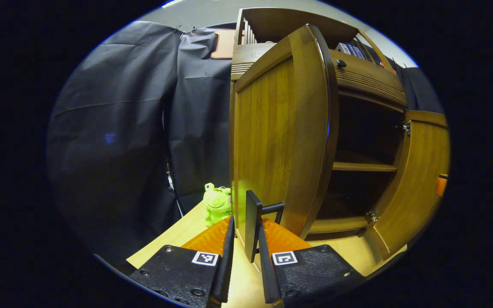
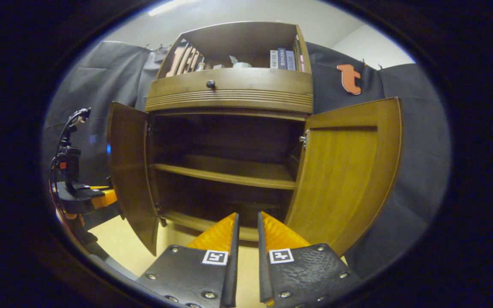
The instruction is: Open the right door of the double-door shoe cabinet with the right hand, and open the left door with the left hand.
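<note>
In the left gripper view, the handle (image 1: 255,224) of the left door (image 1: 280,141) is partly covered by the fingers of the left gripper (image 1: 246,239), so the contact between them and the handle cannot be judged. The lower part of the plush frog (image 1: 217,204) is hidden behind one finger. The right door (image 1: 417,184) is cut off at the picture's edge. The inside of the shoe cabinet (image 1: 357,141) is too dark to be made out.

In the right gripper view, the books (image 2: 283,59) and small things on the top shelf are too small to be told apart. The other gripper (image 2: 79,196) at the left edge is partly cut off, and its fingers are hidden behind the left door (image 2: 129,171).
</note>
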Available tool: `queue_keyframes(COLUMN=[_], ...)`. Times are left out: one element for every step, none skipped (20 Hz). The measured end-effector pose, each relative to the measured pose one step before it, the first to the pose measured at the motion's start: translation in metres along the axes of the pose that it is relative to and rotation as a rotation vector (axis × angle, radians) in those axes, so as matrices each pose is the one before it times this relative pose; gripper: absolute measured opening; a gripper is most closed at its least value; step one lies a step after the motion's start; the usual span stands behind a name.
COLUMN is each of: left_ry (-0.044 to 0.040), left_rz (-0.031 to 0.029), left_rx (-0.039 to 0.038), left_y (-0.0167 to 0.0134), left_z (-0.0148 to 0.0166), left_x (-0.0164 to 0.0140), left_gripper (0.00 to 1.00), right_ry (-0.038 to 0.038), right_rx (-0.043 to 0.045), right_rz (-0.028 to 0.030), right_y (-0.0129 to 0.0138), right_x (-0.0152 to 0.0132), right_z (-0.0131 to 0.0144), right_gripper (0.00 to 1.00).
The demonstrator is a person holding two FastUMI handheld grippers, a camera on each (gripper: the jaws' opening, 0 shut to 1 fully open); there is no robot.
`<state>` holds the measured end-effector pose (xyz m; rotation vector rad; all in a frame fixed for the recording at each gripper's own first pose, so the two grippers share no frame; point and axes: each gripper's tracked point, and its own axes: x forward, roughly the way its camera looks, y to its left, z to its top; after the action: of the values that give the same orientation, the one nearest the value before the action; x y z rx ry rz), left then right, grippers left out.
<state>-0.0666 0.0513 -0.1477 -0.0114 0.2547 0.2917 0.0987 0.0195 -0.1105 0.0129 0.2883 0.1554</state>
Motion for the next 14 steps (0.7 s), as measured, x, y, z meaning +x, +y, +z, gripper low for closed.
queue_keyframes(left_ry=[0.00063, -0.00142, -0.00182, -0.00351, -0.00433, -0.00154, 0.00072, -0.0061, -0.00094, -0.00174, -0.00255, -0.00162, -0.00095, 0.00197], left_rz=[0.01193, 0.0119, 0.01045, 0.00566, 0.0021, 0.00799, -0.00777, -0.00756, -0.0066, -0.00641, -0.00733, -0.00648, -0.00589, -0.00519], left_rx=[0.00306, -0.00006, -0.00234, -0.0042, -0.00468, -0.00181, -0.00876, -0.00518, 0.0012, 0.00561, 0.00651, 0.00577, 0.00396, 0.0012], left_y=[0.00585, 0.00594, 0.00504, 0.00454, 0.00264, 0.00474, 0.0009, 0.00057, 0.00026, 0.00061, 0.00072, 0.00122, 0.00211, 0.00261], left_z=[0.00013, 0.00116, 0.0013, 0.00152, 0.00094, 0.00057, -0.00058, 0.00094, -0.00058, -0.00007, 0.00062, 0.0002, -0.00029, -0.00015], left_x=[0.00026, 0.00063, -0.00044, 0.00063, 0.00164, -0.00329, 0.00142, 0.00017, -0.00008, -0.00016, 0.00006, -0.00016, -0.00009, -0.00056], left_gripper=[0.32, 0.32, 0.32, 0.31, 0.31, 0.34, 0.18, 0.19, 0.18, 0.18, 0.18, 0.19, 0.19, 0.27], right_ry=[0.00053, -0.0004, 0.00016, 0.00077, 0.00158, 0.00266, 0.00236, 0.00142, 0.00082, 0.00291, 0.00166, 0.00056, 0.00159, 0.00213], right_rx=[-0.00386, -0.00422, -0.00329, -0.00093, 0.00049, 0.00032, -0.00015, 0.001, 0.0012, 0.00057, -0.00043, -0.0013, -0.00209, -0.00145], right_rz=[0.01011, 0.00814, 0.00635, 0.00619, 0.00665, 0.00543, 0.00398, 0.00416, 0.00463, 0.00406, 0.00436, 0.0038, 0.00375, 0.00449], right_y=[0.00299, 0.00221, 0.002, 0.00189, 0.0027, 0.00134, 0.00116, 0.00097, 0.00185, 0.00165, 0.00181, 0.00155, 0.00193, 0.00139], right_x=[0.0021, 0.00114, 0.00271, 0.00154, 0.00194, 0.00163, 0.0037, 0.00186, 0.0024, 0.00243, 0.002, 0.00184, 0.00259, 0.0018], right_z=[0.00003, 0.00044, 0.0001, 0.00017, -0.00154, -0.00104, -0.00043, -0.00033, -0.00029, -0.00051, -0.00078, 0.00036, -0.001, -0.00061], right_gripper=[0.21, 0.21, 0.21, 0.21, 0.21, 0.21, 0.21, 0.21, 0.21, 0.21, 0.21, 0.21, 0.21, 0.21])
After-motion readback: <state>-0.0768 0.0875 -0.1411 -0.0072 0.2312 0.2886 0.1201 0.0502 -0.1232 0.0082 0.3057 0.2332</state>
